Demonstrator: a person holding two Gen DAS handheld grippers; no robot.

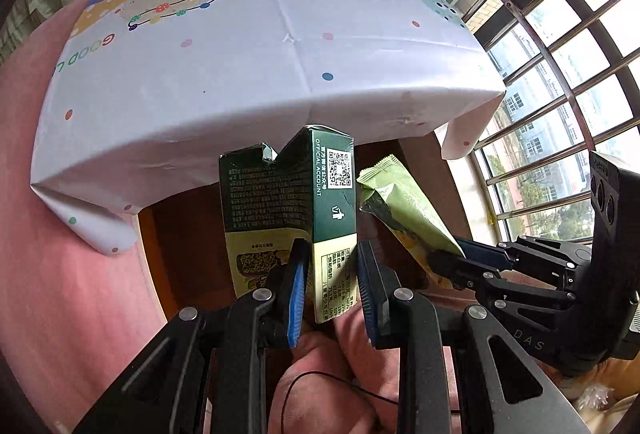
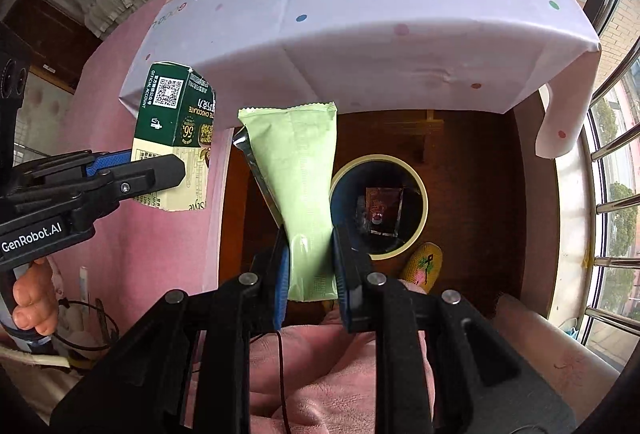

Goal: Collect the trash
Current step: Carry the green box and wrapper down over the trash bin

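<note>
Here the left hand-held gripper [image 1: 332, 286] pinches a dark green carton [image 1: 292, 209] by its lower end, held in the air below the table [image 1: 256, 113] edge; the right hand-held gripper [image 2: 308, 270] pinches a pale green wrapper [image 2: 298, 169], near the bin [image 2: 416, 185] below. The risk — the carton hangs well left of the bin's mouth, so letting go now would likely drop it on the floor; the slick wrapper could slip too.

A dark green and cream carton [image 1: 288, 205] with a QR code; a pale green wrapper [image 2: 298, 189]. The tablecloth [image 1: 248, 65] is lavender-white with coloured dots and cartoon animals. Blue pads [image 1: 298, 298] line the black gripper [image 1: 332, 290].
</note>
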